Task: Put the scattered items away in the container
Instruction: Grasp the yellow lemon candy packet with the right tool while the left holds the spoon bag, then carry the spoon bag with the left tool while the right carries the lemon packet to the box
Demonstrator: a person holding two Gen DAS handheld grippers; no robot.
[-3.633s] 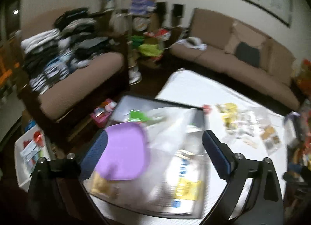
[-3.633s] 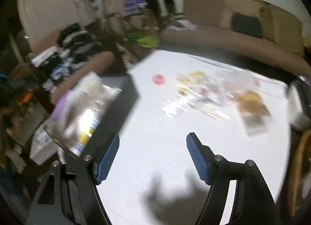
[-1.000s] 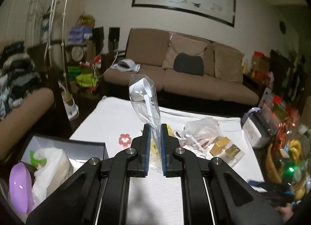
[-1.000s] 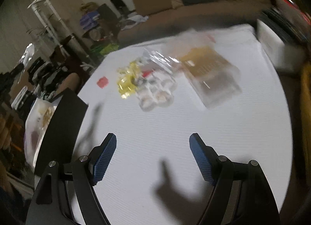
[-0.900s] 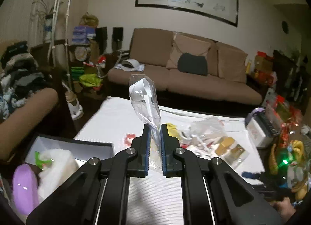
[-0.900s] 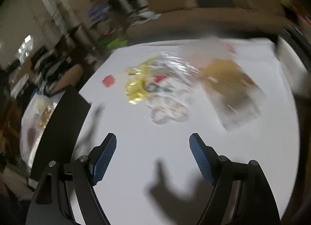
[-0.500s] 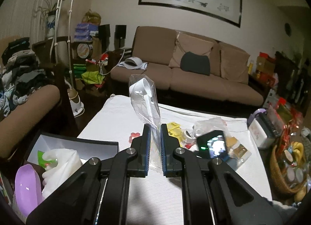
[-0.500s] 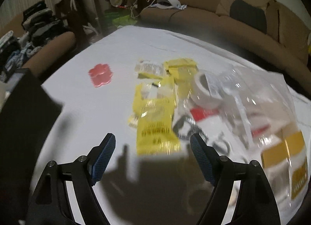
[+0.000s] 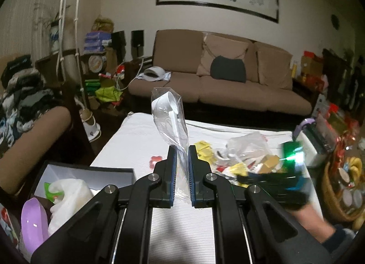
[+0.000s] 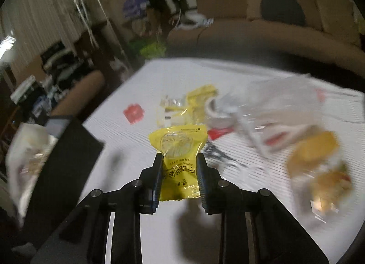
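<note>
A yellow lemon-slice packet [image 10: 179, 161] sits mid-frame between the right gripper [image 10: 179, 163] jaws, which are closing on it above the white worktop [image 10: 141, 90]. The left gripper [image 9: 181, 160] jaws pinch a bagged white spoon [image 9: 170, 115] upright; the black container [image 9: 86, 173] lies lower left.

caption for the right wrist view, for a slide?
Right gripper closing on a yellow lemon sachet above the white table, remaining packets scattered behind.
</note>
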